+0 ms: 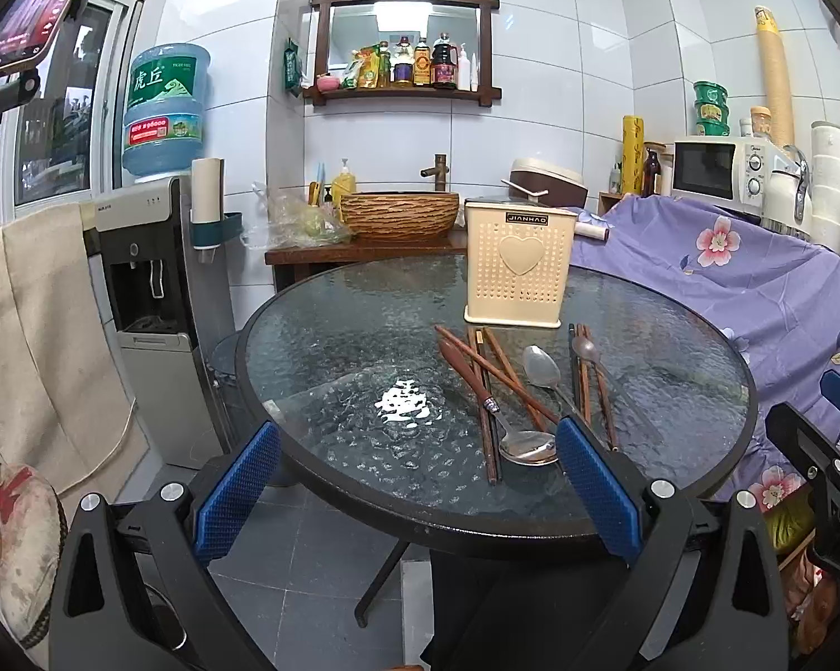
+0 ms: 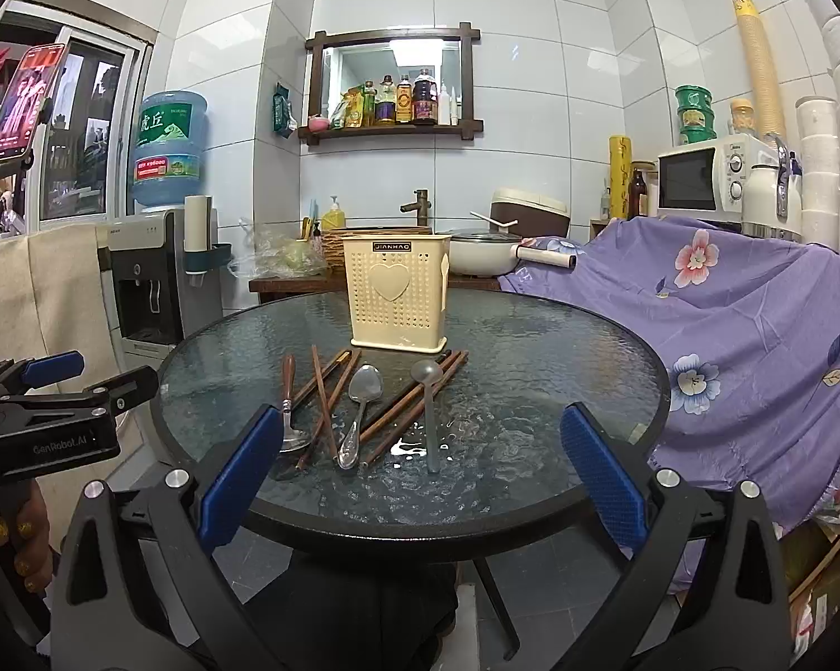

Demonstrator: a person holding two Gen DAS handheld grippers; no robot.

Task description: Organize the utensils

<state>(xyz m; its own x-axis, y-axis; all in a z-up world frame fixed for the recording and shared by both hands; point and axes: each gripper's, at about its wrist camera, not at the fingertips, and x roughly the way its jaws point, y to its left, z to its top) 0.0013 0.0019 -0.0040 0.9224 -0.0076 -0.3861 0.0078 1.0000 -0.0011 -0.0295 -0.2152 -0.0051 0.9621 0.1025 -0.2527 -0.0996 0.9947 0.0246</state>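
A cream perforated utensil holder (image 1: 516, 269) (image 2: 397, 293) stands upright at the far side of a round glass table (image 1: 319, 335) (image 2: 559, 346). In front of it lie several brown chopsticks (image 1: 506, 377) (image 2: 324, 397), a wood-handled spoon (image 1: 475, 380) (image 2: 288, 391), a steel spoon (image 1: 542, 372) (image 2: 361, 402) and a grey spoon (image 1: 584, 349) (image 2: 428, 391). My left gripper (image 1: 420, 481) is open and empty at the near table edge. My right gripper (image 2: 420, 475) is open and empty, just short of the utensils. The left gripper also shows at the left of the right wrist view (image 2: 84, 386).
A water dispenser (image 1: 151, 291) stands left of the table. A purple flowered cloth (image 1: 755, 291) (image 2: 727, 324) covers furniture on the right. Behind are a wooden counter with a woven basin (image 1: 400, 215), a pot (image 2: 484, 251), and a microwave (image 1: 716, 170).
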